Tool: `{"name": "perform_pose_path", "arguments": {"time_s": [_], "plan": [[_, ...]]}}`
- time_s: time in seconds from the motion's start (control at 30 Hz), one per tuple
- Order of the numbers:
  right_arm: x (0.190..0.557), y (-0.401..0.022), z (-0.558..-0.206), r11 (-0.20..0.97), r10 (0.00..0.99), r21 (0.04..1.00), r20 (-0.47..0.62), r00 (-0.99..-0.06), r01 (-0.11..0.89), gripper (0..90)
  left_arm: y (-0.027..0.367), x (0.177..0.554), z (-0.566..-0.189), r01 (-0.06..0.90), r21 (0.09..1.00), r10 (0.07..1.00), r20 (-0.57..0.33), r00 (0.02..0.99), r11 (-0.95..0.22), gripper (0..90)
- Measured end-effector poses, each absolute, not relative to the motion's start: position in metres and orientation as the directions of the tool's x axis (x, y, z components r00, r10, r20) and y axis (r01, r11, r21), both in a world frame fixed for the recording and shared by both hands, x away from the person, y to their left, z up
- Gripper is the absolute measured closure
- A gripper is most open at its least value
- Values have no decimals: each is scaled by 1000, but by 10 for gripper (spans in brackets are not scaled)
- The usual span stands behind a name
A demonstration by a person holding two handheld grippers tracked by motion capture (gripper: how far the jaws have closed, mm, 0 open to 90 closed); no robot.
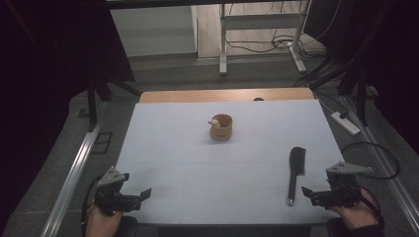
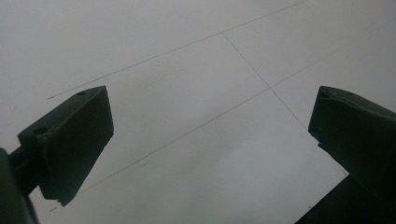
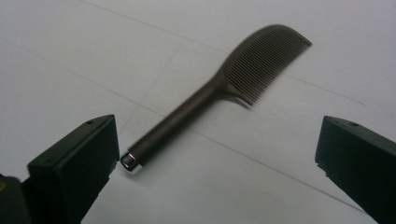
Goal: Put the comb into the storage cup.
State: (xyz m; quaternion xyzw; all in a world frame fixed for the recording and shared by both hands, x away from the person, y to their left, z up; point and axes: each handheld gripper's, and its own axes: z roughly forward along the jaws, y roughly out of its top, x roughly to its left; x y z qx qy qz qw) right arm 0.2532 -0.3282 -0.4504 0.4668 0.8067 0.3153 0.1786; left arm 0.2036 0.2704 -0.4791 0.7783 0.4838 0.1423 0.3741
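Looks like you've barely started: comb (image 1: 297, 172) lies untouched near the bench's right edge, cup (image 1: 221, 127) mid-bench, both your left claw (image 1: 144, 194) and right claw (image 1: 307, 191) spread wide, holding nothing.

No readable text, label, brand, number or sign appears on anything here.
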Motion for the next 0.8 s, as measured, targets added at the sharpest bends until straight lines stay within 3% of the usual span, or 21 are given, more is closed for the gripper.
{"name": "perform_pose_path", "arguments": {"time_s": [0.8], "plan": [[267, -315, -452, 408, 829, 643, 37, -558, 649, 0, 272, 204, -479, 648, 724, 861, -151, 485, -238, 6]]}}
